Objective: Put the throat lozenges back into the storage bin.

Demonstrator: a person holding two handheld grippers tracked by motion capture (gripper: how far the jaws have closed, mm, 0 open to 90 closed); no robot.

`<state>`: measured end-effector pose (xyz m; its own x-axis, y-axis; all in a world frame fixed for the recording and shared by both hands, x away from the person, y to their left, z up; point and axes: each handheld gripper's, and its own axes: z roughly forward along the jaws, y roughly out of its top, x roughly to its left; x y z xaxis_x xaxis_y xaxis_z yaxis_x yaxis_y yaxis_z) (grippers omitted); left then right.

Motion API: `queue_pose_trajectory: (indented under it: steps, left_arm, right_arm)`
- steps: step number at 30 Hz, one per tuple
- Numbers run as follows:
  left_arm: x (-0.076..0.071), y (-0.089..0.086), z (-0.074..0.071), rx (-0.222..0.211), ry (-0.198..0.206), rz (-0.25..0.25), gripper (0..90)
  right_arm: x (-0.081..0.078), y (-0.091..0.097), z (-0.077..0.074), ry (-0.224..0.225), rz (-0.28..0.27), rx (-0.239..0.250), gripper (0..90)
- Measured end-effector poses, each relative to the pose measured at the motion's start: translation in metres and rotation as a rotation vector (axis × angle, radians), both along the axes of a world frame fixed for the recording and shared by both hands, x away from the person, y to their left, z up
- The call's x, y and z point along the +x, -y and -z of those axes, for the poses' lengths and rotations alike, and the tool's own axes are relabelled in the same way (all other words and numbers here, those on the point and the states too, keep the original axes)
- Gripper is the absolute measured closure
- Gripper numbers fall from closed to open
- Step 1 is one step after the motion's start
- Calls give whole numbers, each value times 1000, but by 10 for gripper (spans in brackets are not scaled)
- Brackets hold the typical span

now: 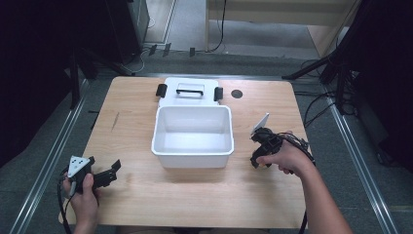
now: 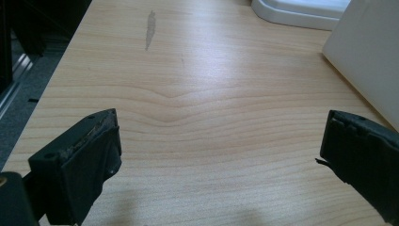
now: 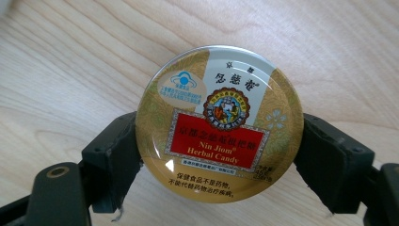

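a pale wooden table point(image 1: 195, 190) stands on a grey floor with dark stands and cables around it, and a white plastic box point(image 1: 192, 131) sits open in the middle with its lid point(image 1: 190, 91) lying flat just behind it. to the right of the box, the right gripper point(image 1: 261, 156) points down at the tabletop, and its own view shows a round gold candy tin point(image 3: 219, 123) lying flat on the wood with a black jaw against each side of its rim; the jaws look clamped on the tin, though whether the grip is firm yet is hard to judge. the left gripper point(image 1: 111, 173) rests low near the front left corner of the table, well apart from the box, with its jaws spread wide and nothing between them but bare wood. the likely job is to lift the tin and put it into the box. the main risk is the hold itself: the tin is smooth, shallow and round, so the pads meet only a thin curved edge, and if they sit a little off the widest line the tin could squirt out or tilt when it leaves the table. a quick swing toward the box could also knock the tin against the near wall, since the box stands taller than the tin and close beside it.
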<state>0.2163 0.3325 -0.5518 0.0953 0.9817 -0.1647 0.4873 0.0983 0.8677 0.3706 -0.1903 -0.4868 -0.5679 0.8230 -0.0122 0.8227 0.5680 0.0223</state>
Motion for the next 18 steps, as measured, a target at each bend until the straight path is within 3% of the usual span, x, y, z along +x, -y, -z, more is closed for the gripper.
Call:
queue_pose_trajectory:
  steps: [11,18]
  left_arm:
    - [0,0,0,-6,-4,2,0]
    - [0,0,0,-7,-4,3,0]
  right_arm:
    - [8,-1,-38,-5,-38,70,206]
    - [10,-6,-59,-2,-65,79,206]
